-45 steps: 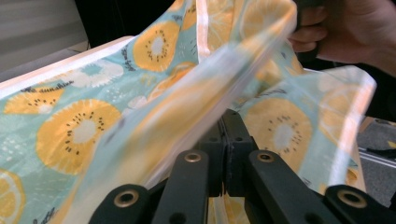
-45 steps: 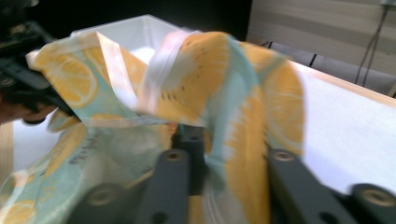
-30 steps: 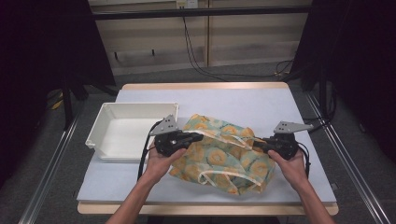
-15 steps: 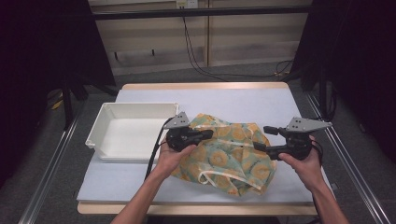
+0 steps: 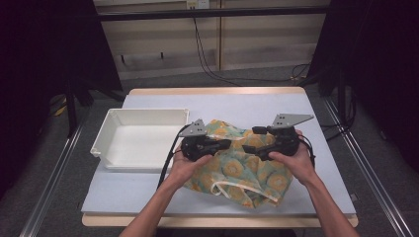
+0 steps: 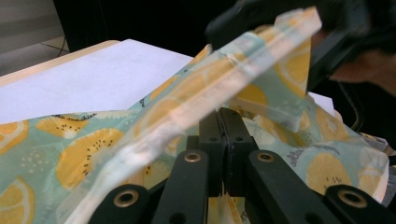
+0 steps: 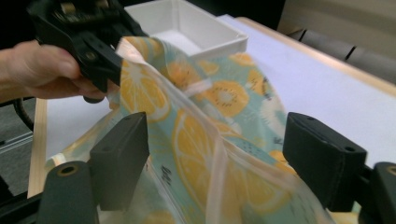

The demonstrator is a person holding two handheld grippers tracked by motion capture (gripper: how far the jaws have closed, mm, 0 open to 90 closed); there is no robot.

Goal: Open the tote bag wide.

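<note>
A teal cloth bag (image 5: 237, 168) printed with yellow citrus slices lies crumpled on the middle of the table. My left gripper (image 5: 226, 144) is shut on a folded edge of the bag (image 6: 56, 154) and holds that edge lifted, its jaws (image 6: 223, 119) pressed together under the fabric. My right gripper (image 5: 251, 140) faces it from the right, close by, with its jaws spread wide. In the right gripper view the lifted fabric (image 7: 233, 98) runs between those open jaws (image 7: 224, 149) without being pinched, and the left gripper (image 7: 109, 65) holds the far end.
A white empty tray (image 5: 143, 116) stands on the table just left of the bag, also the white tray (image 7: 196, 23) behind the fabric. The pale table top (image 5: 247, 106) is bare behind the bag. Black cables trail from both grippers.
The right gripper swung out from the bag's right edge, then moved left to the middle, now open opposite the left gripper. The left gripper shifted right, lifting the bag's edge.
</note>
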